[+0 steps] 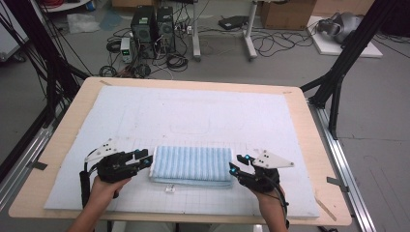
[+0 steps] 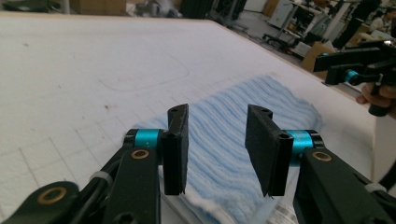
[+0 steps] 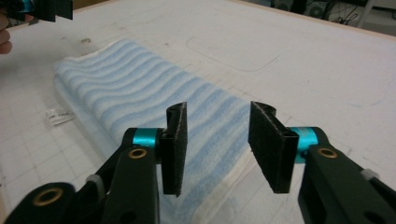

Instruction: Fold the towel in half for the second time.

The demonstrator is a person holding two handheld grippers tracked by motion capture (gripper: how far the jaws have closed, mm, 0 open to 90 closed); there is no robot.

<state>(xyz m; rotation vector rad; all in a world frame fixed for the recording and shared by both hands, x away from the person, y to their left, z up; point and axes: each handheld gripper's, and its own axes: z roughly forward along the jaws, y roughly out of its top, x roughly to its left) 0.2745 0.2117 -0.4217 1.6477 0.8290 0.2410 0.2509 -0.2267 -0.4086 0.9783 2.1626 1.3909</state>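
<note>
Grippers, left (image 1: pixel 145 157) and right (image 1: pixel 238 164), flank folded towel (image 1: pixel 192 164), jaws apart.

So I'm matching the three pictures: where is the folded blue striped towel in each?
High view: folded blue striped towel low centre, between both grippers.
Left gripper view: centre, running behind the jaws.
Right gripper view: left to centre, behind the jaws.
Shared landmark: its small white tag.
</note>
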